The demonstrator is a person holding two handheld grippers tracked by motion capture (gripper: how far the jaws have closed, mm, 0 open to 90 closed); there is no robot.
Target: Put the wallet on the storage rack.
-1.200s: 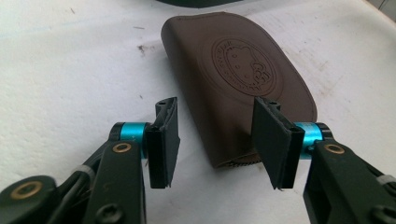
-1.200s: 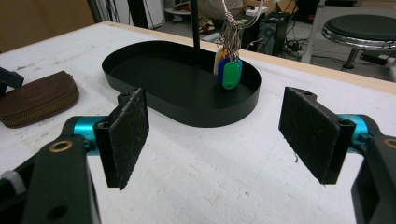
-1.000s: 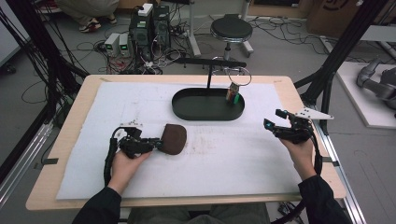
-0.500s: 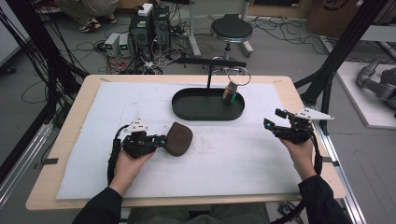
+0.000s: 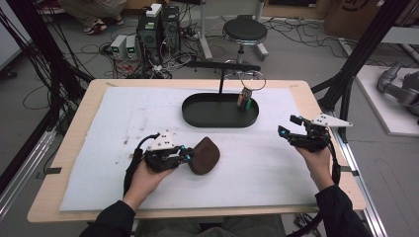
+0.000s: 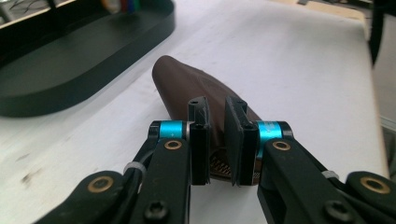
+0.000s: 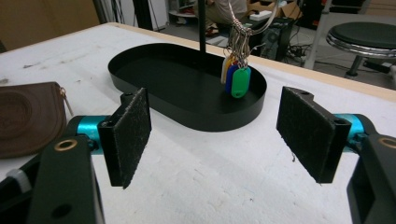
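A brown leather pouch [image 5: 207,155] lies on the white mat at the middle front. My left gripper [image 5: 185,156] is shut on its near edge; in the left gripper view the jaws pinch the end of the pouch [image 6: 187,88] between the pads, left gripper [image 6: 215,135]. My right gripper [image 5: 289,126] hovers open over the mat's right side with nothing between its pads, right gripper [image 7: 215,135]. It faces a black oval tray [image 7: 154,65] and the pouch [image 7: 28,116] off to its left.
The black tray [image 5: 197,114] sits at the mat's far middle with a thin black stand [image 5: 221,74] rising from it. A bunch of keys with coloured tags [image 5: 244,98] hangs over the tray's right end, tags [image 7: 238,79]. The table edge [image 5: 316,106] runs close behind my right hand.
My left gripper has slid the pouch to the right and a little nearer. The right gripper has stayed where it was, still open.
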